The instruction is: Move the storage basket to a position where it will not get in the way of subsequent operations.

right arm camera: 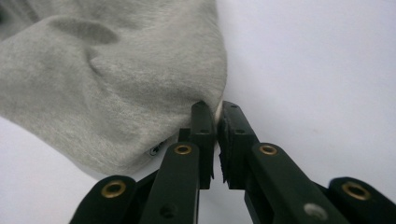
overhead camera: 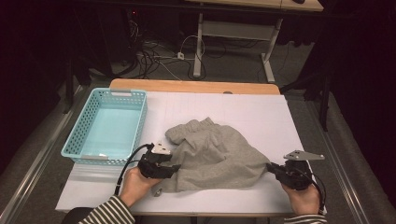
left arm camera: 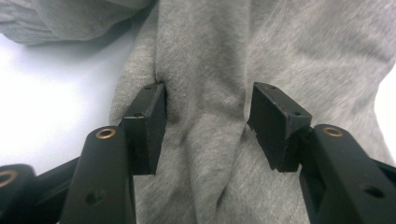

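Figure: handling of a grey garment on a white tabletop (overhead camera: 261,112), judged at an early stage. The grey garment (overhead camera: 215,156) lies crumpled and unfolded between the two tongs, its gathered band on the far side of them and its bulk spread in loose folds; nothing has been folded or smoothed, and no part of it has reached the turquoise basket (overhead camera: 106,126), which stands just beyond the left tongs, away from the person, and looks bare inside apart from a small pale slip at its near wall. What appears done is only the taking hold of one edge; spreading, folding or moving the cloth all seem left to do. The right tongs (right arm camera: 215,109) are closed almost completely, with a thin edge of the garment's corner pinched between their tips, the cloth rising away from them to the left in that gripper's own view and bare tabletop lying to the right. The left tongs (left arm camera: 205,116) stand wide open, straddling a raised ridge of the fabric near the garment's other edge; the left pad (left arm camera: 150,122) presses against the cloth, the right one rests on or just above it, and nothing is gripped. In the high view each gripper sits in a hand at the near edge, striped sleeves (overhead camera: 105,212) below.
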A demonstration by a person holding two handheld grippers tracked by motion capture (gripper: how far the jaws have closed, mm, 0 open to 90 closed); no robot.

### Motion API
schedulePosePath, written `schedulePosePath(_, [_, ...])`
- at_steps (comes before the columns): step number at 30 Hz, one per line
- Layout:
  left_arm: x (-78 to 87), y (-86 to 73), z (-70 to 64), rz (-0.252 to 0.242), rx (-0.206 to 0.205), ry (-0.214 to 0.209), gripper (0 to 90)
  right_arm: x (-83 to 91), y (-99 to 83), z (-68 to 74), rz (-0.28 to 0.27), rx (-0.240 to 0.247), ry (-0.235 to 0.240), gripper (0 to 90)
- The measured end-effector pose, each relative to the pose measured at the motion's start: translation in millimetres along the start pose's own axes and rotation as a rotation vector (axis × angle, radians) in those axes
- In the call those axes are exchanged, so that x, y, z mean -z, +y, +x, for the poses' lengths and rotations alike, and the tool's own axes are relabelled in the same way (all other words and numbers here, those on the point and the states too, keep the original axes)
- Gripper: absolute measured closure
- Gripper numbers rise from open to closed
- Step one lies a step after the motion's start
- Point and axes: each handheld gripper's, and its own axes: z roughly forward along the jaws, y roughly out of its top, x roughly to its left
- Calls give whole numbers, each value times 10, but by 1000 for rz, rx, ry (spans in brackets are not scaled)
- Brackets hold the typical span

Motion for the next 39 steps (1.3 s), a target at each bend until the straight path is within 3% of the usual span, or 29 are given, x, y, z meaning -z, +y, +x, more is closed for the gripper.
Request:
schedulePosePath(3, [-16,4,-5,3,0,-3,443,-44,-46,-52,16,-27,-5,825])
schedulePosePath(6, [-29,9,1,2,14,-22,443,-165,-66,-12,56,-13,-13,745])
schedulePosePath(10, [-31,10,7,5,13,-25,444,-59,1,39,-25,-27,-4,614])
schedulePosePath(13, [-37,14,6,3,17,-19,455,2,53,115,-81,-13,2,574])
schedulePosePath(15, [-34,23,13,4,14,-18,470,-23,106,192,-86,3,24,553])
schedulePosePath(18, [-35,34,41,17,15,-39,554,-152,204,325,-71,53,46,547])
schedulePosePath(23, [-71,49,77,56,6,-59,750,-474,343,541,0,121,79,545])
schedulePosePath(27, [-37,76,14,75,-27,-55,816,-671,399,680,53,172,97,580])
schedulePosePath(31, [107,67,-69,58,-41,-86,855,-781,368,757,115,201,129,682])
schedulePosePath(35, [259,-14,-135,52,-57,-86,863,-817,335,856,161,238,169,826])
schedulePosePath(36, [288,-29,-141,43,-53,-82,862,-824,334,884,181,242,205,858])
schedulePosePath(39, [331,-56,-121,0,-42,-23,814,-815,333,981,192,286,224,897])
